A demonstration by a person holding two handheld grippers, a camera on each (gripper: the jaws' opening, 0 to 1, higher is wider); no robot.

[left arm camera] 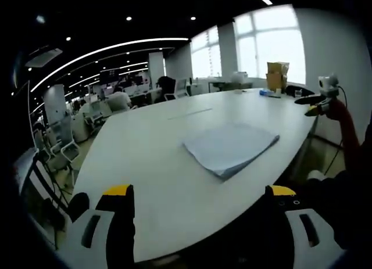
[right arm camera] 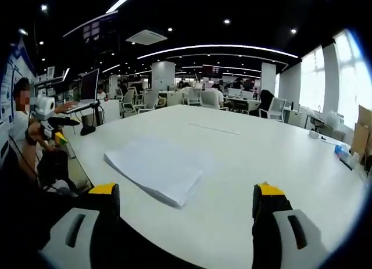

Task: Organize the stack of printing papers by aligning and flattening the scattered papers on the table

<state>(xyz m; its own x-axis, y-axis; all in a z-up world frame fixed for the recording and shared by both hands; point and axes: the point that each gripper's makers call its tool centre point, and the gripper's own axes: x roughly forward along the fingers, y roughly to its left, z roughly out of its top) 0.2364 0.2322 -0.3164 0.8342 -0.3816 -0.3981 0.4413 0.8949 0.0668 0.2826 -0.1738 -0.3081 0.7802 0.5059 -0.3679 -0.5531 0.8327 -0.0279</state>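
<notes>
White paper stack on a smooth pale table, both grippers spread wide and empty.

Matte and slightly glossy, the large rounded table (left arm camera: 157,164) carries a low stack of printing papers (left arm camera: 231,147), thin flat sheets lying roughly squared with their edges a little fanned, near the table's edge and well ahead of the jaws. The left gripper (left arm camera: 197,214) hangs above the near edge, its grey jaws with yellow tips standing far apart with nothing between them. In the right gripper view the same stack (right arm camera: 156,168) lies to the left of centre, and the right gripper (right arm camera: 186,214) likewise has its yellow-tipped jaws set wide, holding nothing. A brown cardboard box (left arm camera: 277,75) stands at the far end by bright windows (left arm camera: 273,42), and office chairs (right arm camera: 273,109) line the far side.
</notes>
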